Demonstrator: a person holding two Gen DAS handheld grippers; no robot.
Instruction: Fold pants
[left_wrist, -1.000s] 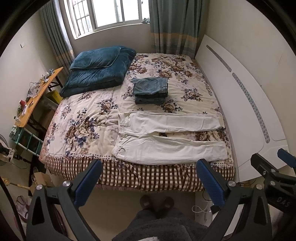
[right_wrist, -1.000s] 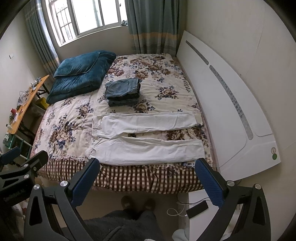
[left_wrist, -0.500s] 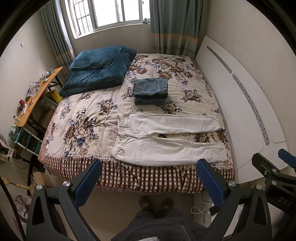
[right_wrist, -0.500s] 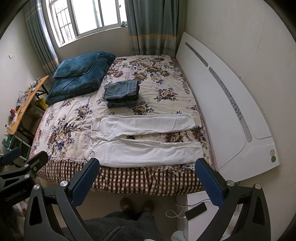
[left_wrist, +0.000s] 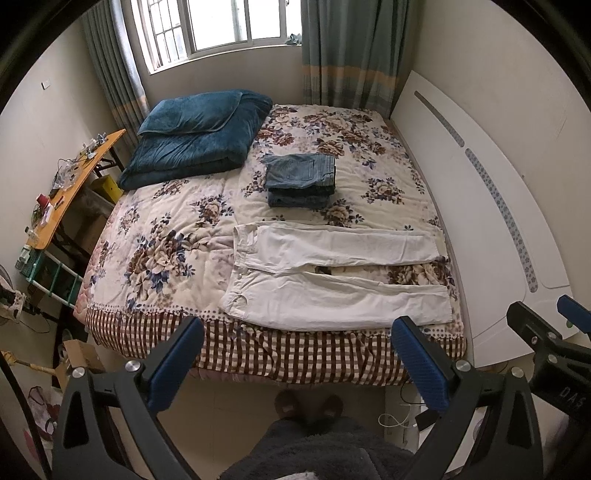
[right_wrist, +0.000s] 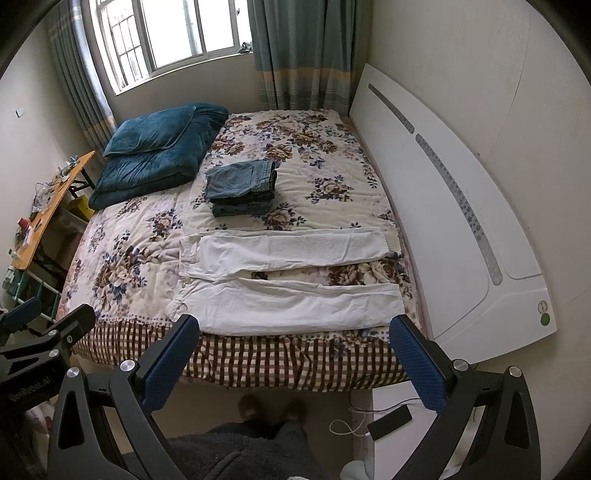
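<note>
I see white pants (left_wrist: 332, 280) flat on the bed (left_wrist: 177, 236); left gripper (left_wrist: 295, 354) and right gripper (right_wrist: 295, 350) fingers spread, holding nothing.

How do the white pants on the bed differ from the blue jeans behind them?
The white pants lie spread flat, legs apart, near the bed's front edge; the blue jeans sit farther back, already folded into a compact stack. The white pants cover far more bedspread than the jeans. Both rest on the floral bedspread, touched by neither hand-held gripper.

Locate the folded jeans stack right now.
In both wrist views the folded jeans stack sits mid-bed on the floral quilt, just beyond the spread white pants and right of the blue blanket.
</note>
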